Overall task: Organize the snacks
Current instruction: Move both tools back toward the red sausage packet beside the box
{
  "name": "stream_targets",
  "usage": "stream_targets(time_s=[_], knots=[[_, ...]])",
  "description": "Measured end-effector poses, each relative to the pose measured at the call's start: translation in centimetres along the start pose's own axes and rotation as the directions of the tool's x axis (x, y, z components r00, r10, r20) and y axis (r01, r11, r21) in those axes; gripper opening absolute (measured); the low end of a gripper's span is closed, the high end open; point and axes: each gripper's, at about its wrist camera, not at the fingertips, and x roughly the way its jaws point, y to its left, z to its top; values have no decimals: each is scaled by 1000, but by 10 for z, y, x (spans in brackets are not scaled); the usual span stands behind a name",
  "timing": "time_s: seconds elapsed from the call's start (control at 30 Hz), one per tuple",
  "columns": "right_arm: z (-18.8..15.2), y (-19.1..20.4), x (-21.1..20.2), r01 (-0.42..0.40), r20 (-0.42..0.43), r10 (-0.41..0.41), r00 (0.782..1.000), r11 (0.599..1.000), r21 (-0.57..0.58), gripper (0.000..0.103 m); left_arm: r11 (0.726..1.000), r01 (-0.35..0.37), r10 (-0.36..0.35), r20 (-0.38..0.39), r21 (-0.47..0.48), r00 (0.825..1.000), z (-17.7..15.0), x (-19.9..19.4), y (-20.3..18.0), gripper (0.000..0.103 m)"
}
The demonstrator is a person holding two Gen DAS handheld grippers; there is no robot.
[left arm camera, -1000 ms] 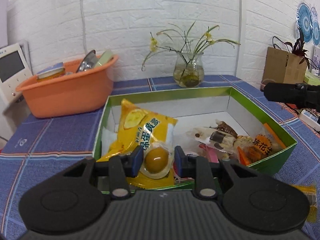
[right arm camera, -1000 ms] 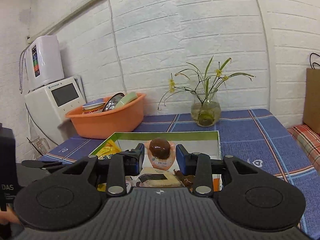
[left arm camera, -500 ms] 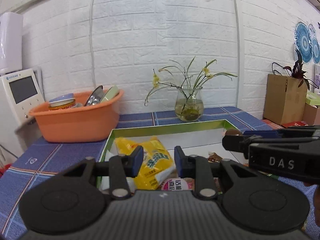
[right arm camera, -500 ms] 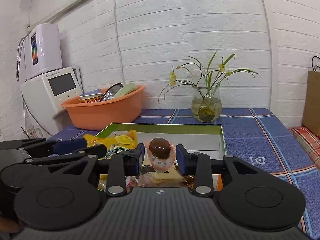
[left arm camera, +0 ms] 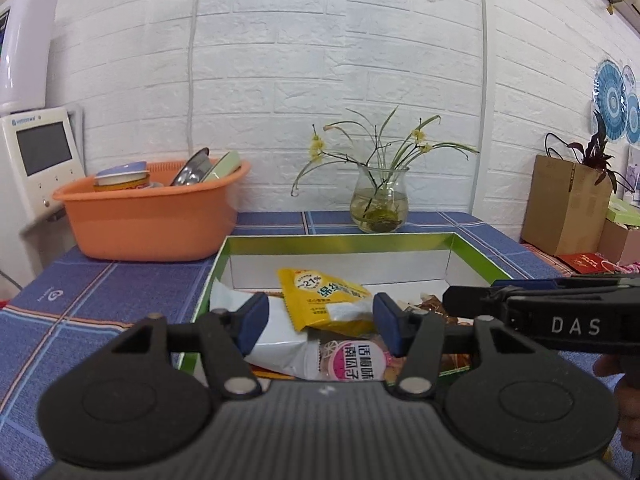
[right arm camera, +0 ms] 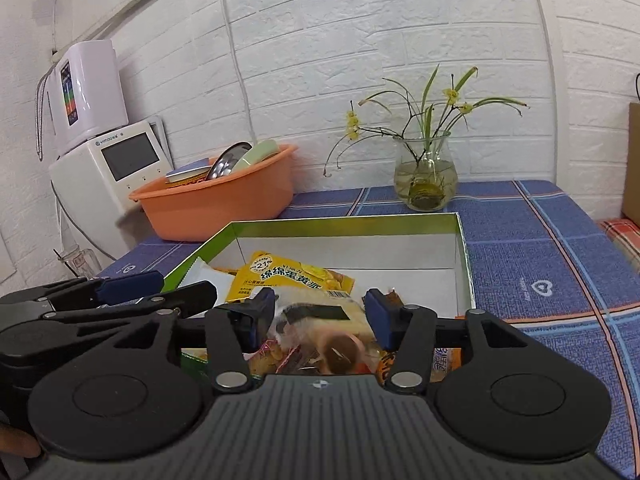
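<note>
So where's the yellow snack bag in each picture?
Left wrist: the yellow bag lies in the green box, centre, just beyond the open left gripper.
Right wrist: the yellow bag is left of centre in the box, beyond the open right gripper.
Shared landmark: the flower vase behind the box.

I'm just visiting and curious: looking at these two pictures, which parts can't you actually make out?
- Right view: the brown-topped snack below the right tool is motion-blurred.
- Both views: the green box's near end is hidden behind the tool bodies.
- Left view: the orange basin's contents are mostly hidden by its rim.
- Left view: the left tool covers part of the pink-label packet.
</note>
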Motion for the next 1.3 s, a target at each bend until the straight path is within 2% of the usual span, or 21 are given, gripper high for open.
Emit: stream_targets(time_s=[0.17,0.4,0.57,0.67,0.83,1.0,1.07,1.13,1.2,1.3], knots=[[3,-1,-6,-24,21,23,1000,1000,8,91,999,-33,33,-12,11,999,0,-9,1,57],[6,13,-18,-86,62,87,994,996,-19,91,989,-145,144,-62,-18,988,-9,-30,22,64],[6,28,-24,-129,53,131,990,991,-34,91,985,-165,158,-119,-55,980,-19,-46,48,65],[2,40,-26,-171,-2,171,985,985,-37,97,984,-170,158,-176,-59,972,-25,-53,64,66],[-29,61,-35,-215,-156,197,968,971,-108,98,978,-177,146,-253,-107,957,-28,-55,78,66],[-60,72,-52,-251,-248,218,944,961,-114,98,989,-114,82,-297,-90,951,-34,-51,63,66],[-66,80,-56,-286,-277,250,928,954,-96,98,994,-90,63,-338,-67,939,-38,-43,54,67],[-70,91,-52,-319,-313,274,909,942,-100,98,996,-84,62,-389,-40,919,-44,-31,46,67],[-75,106,-44,-319,-342,261,903,939,-127,98,997,-81,65,-431,-19,900,-50,-20,41,67],[-83,125,-31,-295,-379,209,902,937,-186,98,998,-54,33,-440,-36,897,-54,-17,40,68]])
